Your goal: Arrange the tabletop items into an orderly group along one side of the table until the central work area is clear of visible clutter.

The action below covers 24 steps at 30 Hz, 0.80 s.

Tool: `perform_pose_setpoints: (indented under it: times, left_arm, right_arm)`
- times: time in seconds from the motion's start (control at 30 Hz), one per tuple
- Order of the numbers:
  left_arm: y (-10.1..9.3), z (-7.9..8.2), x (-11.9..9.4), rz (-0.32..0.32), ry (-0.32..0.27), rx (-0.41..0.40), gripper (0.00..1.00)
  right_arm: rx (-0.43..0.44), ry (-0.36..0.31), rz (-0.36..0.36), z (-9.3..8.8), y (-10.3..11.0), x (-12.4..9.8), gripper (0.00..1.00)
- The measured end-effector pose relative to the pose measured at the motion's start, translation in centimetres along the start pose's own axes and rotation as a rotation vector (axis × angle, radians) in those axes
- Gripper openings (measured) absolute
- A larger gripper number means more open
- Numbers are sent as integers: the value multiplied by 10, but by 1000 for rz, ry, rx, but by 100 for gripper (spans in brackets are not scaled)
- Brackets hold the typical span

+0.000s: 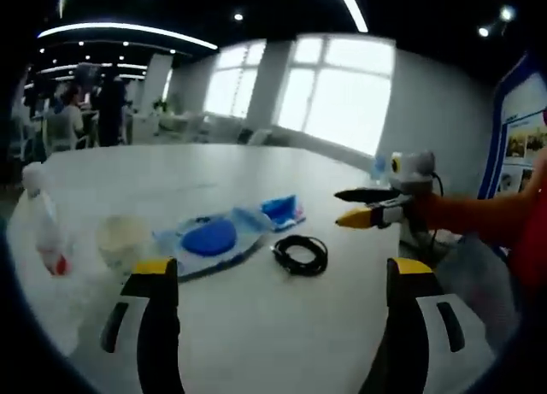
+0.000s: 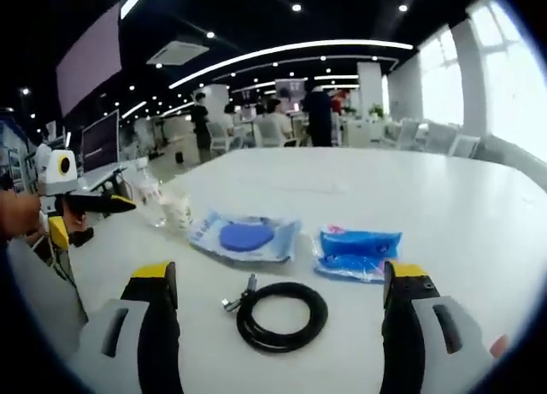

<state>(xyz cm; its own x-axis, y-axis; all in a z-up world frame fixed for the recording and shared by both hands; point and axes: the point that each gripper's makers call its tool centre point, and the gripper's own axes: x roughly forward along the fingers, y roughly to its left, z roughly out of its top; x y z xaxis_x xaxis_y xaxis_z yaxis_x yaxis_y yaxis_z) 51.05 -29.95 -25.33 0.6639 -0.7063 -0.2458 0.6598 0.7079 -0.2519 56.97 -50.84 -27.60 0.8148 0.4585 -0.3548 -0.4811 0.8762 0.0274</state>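
A black coiled cable [image 1: 301, 254] [image 2: 282, 315] lies on the white table [image 1: 256, 326] [image 2: 444, 197], close in front of both grippers. Behind it sit a clear packet holding a blue round pad [image 1: 209, 238] [image 2: 245, 236] and a smaller blue packet [image 1: 284, 210] [image 2: 359, 250]. A pale cup [image 1: 124, 240] [image 2: 178, 213] and a plastic bottle [image 1: 43, 227] [image 2: 149, 193] stand side by side. My left gripper [image 1: 280, 270] [image 2: 94, 206] is open and holds nothing. My right gripper [image 2: 282, 274] [image 1: 363, 208] is also open above the table, a short way before the cable.
People sit and stand at other tables in the background [image 2: 299, 112]. Large windows [image 1: 342, 103] lie beyond the table's far edge. A blue poster board [image 1: 521, 129] stands at the right. An orange sleeve [image 1: 479, 219] holds the right gripper.
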Motion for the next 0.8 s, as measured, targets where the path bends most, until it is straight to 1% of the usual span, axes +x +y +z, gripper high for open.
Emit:
perform_pose_setpoints:
  times: [0.07,0.23,0.27,0.3,0.4,0.43,0.5,0.57,0.67,0.73,0.8]
  left_arm:
    - [3,3,-13,23,-19,-9,99]
    - [9,12,-41,82,-54,15,98]
    - [12,14,-48,103,-63,8,98]
    - [12,16,-52,110,-77,1,98]
    - [12,23,-66,127,-113,-16,98]
    - [11,24,-71,130,-114,-14,98]
    - [9,24,-79,133,-120,1,99]
    - [8,20,-87,138,-112,-3,98]
    - [6,18,-96,145,-118,-20,97]
    - [4,18,-101,159,-137,-20,97]
    - [3,17,-104,168,-142,-26,97]
  right_arm:
    - [-22,-6,-16,4,2,-6,100]
    - [-49,-14,-57,14,4,-20,100]
    - [-48,-15,-66,15,4,-23,100]
    - [-46,-22,-76,17,5,-26,100]
    - [-33,-32,-65,19,14,-35,100]
    - [-34,-34,-64,19,17,-38,100]
    - [-46,-48,-29,21,27,-42,100]
    - [-56,-26,-38,17,30,-47,100]
    - [-44,-35,-63,19,34,-58,100]
    - [-44,-43,-48,17,44,-62,100]
    - [-37,-36,-50,14,50,-66,100]
